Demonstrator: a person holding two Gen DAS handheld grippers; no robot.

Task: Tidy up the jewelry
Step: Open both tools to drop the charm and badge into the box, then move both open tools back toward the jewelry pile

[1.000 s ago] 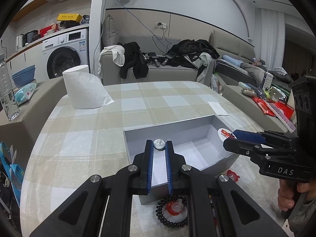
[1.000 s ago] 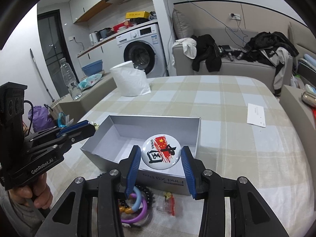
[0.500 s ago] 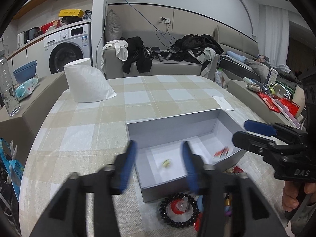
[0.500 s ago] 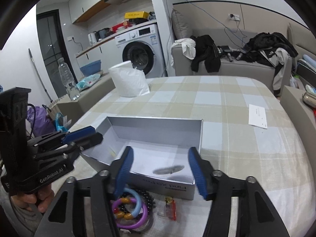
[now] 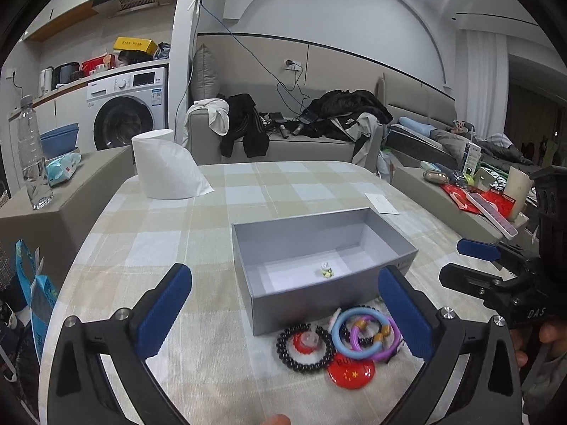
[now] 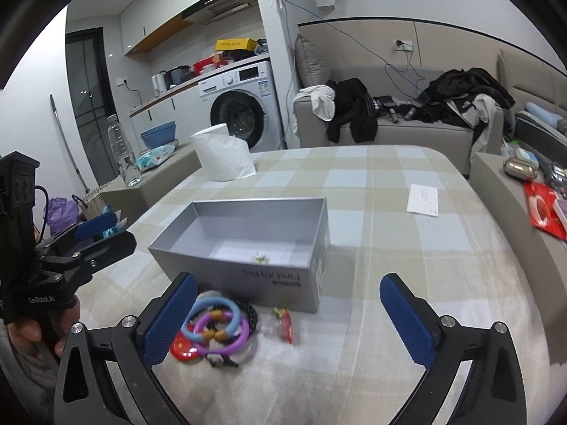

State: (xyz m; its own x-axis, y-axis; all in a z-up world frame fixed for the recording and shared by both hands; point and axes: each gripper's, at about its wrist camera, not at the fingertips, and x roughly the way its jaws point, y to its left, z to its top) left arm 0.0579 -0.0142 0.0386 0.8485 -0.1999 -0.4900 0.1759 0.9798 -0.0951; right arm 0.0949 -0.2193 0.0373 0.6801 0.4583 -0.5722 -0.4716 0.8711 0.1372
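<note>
An open grey box [image 5: 312, 237] [image 6: 244, 272] stands on the checked tablecloth. A small pale trinket [image 5: 326, 270] [image 6: 259, 257] lies on its floor. In front of the box lies a pile: a black bead bracelet [image 5: 305, 347], blue and purple rings [image 5: 365, 331] [image 6: 216, 322], a red badge [image 5: 351, 373] and a small red clip [image 6: 283, 322]. My left gripper [image 5: 283, 315] is open and empty, above the pile. My right gripper [image 6: 288, 318] is open and empty, also above the pile. Each gripper shows in the other's view [image 6: 92, 237] [image 5: 475, 262].
A white paper roll [image 5: 163, 164] stands at the table's far left. A white card [image 6: 423, 200] lies at the far right. A water bottle [image 5: 32, 163] stands on a side ledge. A sofa with clothes [image 5: 294, 131] is behind the table.
Both grippers opened and pulled back from the box. The left let a small trinket fall into the box. The right let go of the round white badge, which has left its jaws.
</note>
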